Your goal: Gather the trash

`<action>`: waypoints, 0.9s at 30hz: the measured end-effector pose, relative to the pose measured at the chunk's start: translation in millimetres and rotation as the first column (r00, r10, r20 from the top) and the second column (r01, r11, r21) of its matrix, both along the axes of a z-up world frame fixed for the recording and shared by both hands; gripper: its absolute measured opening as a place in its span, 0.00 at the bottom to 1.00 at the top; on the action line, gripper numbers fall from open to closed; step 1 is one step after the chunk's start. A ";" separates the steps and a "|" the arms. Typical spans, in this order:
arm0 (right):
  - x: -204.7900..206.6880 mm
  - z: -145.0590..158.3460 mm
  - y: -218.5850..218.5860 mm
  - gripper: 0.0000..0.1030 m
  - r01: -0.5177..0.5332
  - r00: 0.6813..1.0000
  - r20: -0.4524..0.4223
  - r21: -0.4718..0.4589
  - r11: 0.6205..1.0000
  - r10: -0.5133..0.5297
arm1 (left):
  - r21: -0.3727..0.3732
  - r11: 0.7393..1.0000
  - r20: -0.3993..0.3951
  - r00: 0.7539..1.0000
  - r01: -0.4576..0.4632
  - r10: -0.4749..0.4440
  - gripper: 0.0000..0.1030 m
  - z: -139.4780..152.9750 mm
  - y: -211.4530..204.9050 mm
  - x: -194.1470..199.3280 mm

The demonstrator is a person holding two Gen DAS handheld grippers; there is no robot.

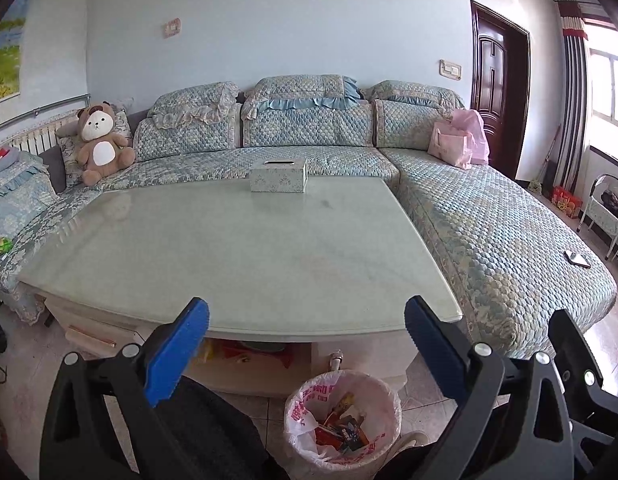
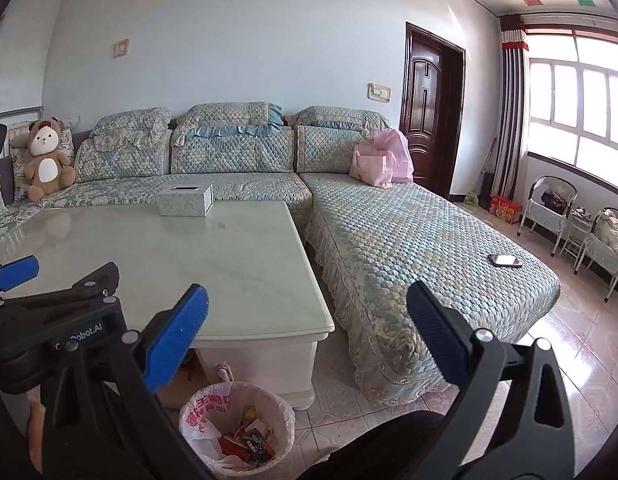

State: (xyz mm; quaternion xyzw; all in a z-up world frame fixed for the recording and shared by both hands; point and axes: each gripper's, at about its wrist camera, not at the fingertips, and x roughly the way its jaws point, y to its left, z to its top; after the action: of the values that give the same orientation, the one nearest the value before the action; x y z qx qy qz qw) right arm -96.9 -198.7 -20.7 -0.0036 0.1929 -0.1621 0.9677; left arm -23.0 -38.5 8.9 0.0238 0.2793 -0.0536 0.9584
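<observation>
A waste bin (image 1: pixel 343 420) (image 2: pixel 237 426) lined with a pink-printed plastic bag stands on the floor in front of the table, holding several colourful wrappers. My left gripper (image 1: pixel 307 320) is open above the table's near edge, nothing between its blue pads. My right gripper (image 2: pixel 307 320) is open too, empty, held over the table's right front corner. The left gripper's body also shows at the left edge of the right wrist view. A small green wrapper (image 1: pixel 0 246) lies on the sofa seat at far left.
The pale glass-topped coffee table (image 1: pixel 245 248) (image 2: pixel 189 264) carries a tissue box (image 1: pixel 278 176) (image 2: pixel 185 199). An L-shaped quilted sofa (image 1: pixel 489 232) (image 2: pixel 409 240) wraps around it, with a teddy bear (image 1: pixel 103 142), pink bags (image 1: pixel 459 140) and a phone (image 2: pixel 505 260). Chairs (image 2: pixel 553 208) stand by the window.
</observation>
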 end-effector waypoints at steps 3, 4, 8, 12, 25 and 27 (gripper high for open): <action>1.0 -0.1 1.9 0.94 0.002 1.000 -0.003 -0.003 1.000 -0.002 | 0.005 1.000 0.000 1.000 -0.005 0.005 0.93 -1.9 0.2 0.6; 0.7 -0.2 2.3 0.94 0.001 1.000 -0.004 -0.002 1.000 -0.001 | 0.005 1.000 0.000 1.000 -0.006 0.006 0.93 -2.1 0.4 0.3; 0.6 -0.1 3.1 0.94 0.001 1.000 -0.004 -0.002 1.000 -0.002 | 0.003 1.000 -0.001 1.000 -0.006 0.006 0.93 -2.8 1.6 0.3; 0.7 0.1 2.7 0.94 0.000 1.000 -0.004 -0.001 1.000 0.000 | 0.003 1.000 0.002 1.000 -0.010 0.010 0.93 -2.7 0.4 -0.9; 1.8 1.7 2.3 0.94 -0.004 1.000 -0.005 0.006 1.000 0.004 | 0.002 1.000 -0.003 1.000 -0.015 0.015 0.93 -5.4 -0.1 -2.7; 1.8 1.7 2.2 0.94 -0.004 1.000 -0.005 0.006 1.000 0.004 | 0.000 1.000 -0.005 1.000 -0.017 0.017 0.93 -5.7 0.2 -2.1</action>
State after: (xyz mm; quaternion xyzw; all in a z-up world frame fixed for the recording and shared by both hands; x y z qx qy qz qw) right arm -95.1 -196.5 -19.0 -0.0013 0.1956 -0.1596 0.9676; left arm -25.1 -38.3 3.2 0.0211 0.2818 -0.0457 0.9581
